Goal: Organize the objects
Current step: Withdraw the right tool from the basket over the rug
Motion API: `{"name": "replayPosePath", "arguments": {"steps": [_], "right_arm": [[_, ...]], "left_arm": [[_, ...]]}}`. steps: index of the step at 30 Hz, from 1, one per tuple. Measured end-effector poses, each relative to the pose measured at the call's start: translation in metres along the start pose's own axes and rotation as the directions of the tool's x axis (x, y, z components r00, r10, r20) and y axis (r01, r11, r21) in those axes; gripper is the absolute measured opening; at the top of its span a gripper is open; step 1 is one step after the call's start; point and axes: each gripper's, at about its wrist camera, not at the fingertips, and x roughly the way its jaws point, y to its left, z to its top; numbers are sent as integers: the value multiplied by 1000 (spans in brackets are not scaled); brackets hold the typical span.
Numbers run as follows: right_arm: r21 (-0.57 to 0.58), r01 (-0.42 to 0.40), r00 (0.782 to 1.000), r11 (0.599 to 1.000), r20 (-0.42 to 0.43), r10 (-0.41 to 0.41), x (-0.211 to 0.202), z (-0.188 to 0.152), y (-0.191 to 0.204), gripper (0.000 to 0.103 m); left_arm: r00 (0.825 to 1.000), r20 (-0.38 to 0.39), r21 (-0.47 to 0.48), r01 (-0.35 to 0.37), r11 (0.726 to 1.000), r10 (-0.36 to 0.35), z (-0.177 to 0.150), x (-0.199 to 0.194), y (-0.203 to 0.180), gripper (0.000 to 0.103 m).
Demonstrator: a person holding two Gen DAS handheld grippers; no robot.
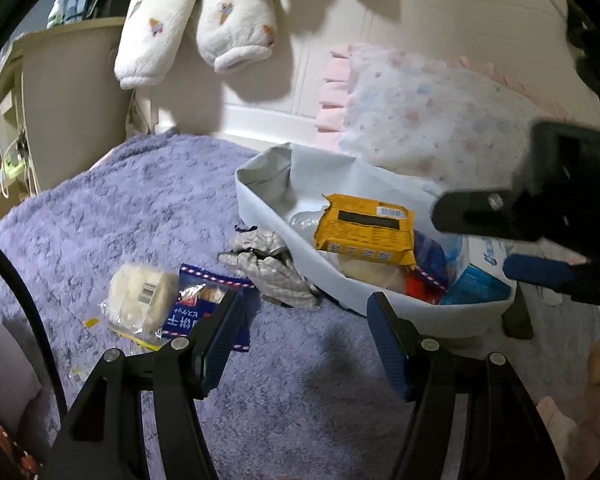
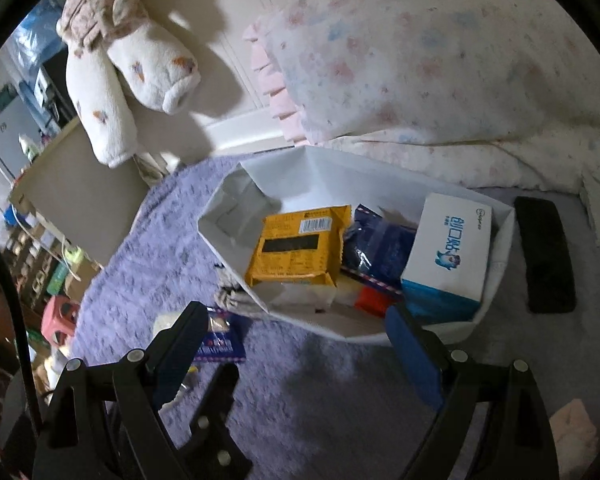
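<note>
Left wrist view, entry one: our left claw [image 1: 306, 334] hangs released over the purple blanket [image 1: 140, 200], nothing between its pads. Our right claw [image 2: 296, 354] is likewise spread and empty, near the white paper box [image 2: 380, 330].

Risks, as we judge them: the blue snack packet [image 1: 198, 312] and the clear-wrapped bun [image 1: 140, 300] overlap, so a pinch could drag both or slip off the glossy film; the box walls look thin and might buckle if nudged.

Items: yellow packet [image 2: 296, 248], white-and-blue carton [image 2: 448, 244] and a dark blue packet [image 2: 376, 248] already lie in the box. The crumpled grey cloth [image 1: 268, 268] rests on the blanket against the box's outer wall.
</note>
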Motion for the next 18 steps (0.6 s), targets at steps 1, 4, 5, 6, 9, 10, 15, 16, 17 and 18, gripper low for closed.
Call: {"name": "replayPosePath", "arguments": {"steps": [1,4,5,6,9,10,15,16,17,18], "right_arm": [[-6,6,1000,1000,-13,-6,1,0,1,91],[3,-21,999,1000,-44,21,4,0,-1,91],[14,-29,998,999,-56,30,7,0,-3,91],[21,-35,997,999,-63,36,8,0,-4,91],[43,-70,993,997,-87,74,14,0,-5,91],[51,-84,992,995,-95,89,15,0,-6,91],[71,-128,983,989,-121,136,19,-2,-5,91],[71,-126,983,989,-122,134,19,-2,-5,91],[70,-123,984,990,-122,131,19,-2,-4,91],[71,-122,984,990,-121,130,19,-3,-5,91]], "left_arm": [[1000,-1,-10,4,1000,-4,0,0,2,64],[1000,-2,-25,-4,1000,3,1,0,6,64],[1000,-2,-27,-9,1000,9,1,0,7,64],[1000,-2,-26,-12,1000,12,1,1,7,64],[1000,-3,-24,-27,999,27,0,2,7,64],[1000,-3,-23,-29,999,29,0,2,6,64],[1000,-8,-25,-24,999,24,0,2,7,64],[1000,-9,-26,-25,999,25,0,2,7,64],[1000,-9,-27,-26,999,25,0,2,7,64],[1000,-10,-29,-25,999,25,0,2,8,64]]}}
